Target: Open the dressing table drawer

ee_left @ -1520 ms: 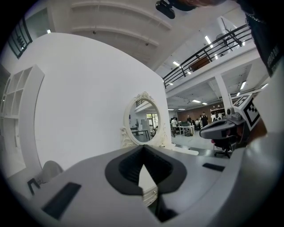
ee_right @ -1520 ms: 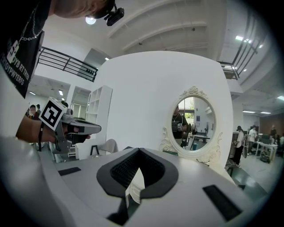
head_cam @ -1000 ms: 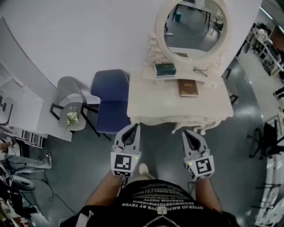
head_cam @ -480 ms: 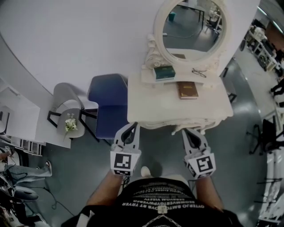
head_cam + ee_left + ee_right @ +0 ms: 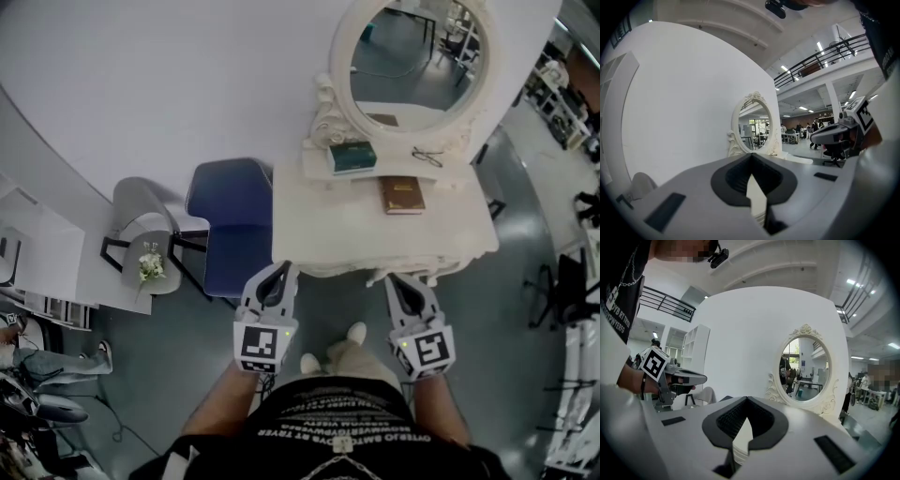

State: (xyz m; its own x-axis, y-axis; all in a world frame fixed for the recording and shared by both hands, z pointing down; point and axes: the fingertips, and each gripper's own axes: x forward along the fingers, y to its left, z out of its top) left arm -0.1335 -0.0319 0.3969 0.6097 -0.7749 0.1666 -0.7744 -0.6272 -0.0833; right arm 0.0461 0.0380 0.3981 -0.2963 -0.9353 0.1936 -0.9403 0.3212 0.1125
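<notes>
While both claws hang near the front edge of the dressing table (image 5: 375, 230), I read this as the reach-in step, with the drawer not yet touched. The left gripper (image 5: 282, 272) has its jaws pressed together on nothing, and the right gripper (image 5: 395, 281) is the same: tips meeting, empty. The table stands against the wall under the oval mirror (image 5: 412, 56), a brown book (image 5: 402, 195) on top. The drawer front sits under the top's edge, its handle hidden from above. Next, I judge: part one claw's jaws, go in level, find the pull, clamp, draw back toward me.
</notes>
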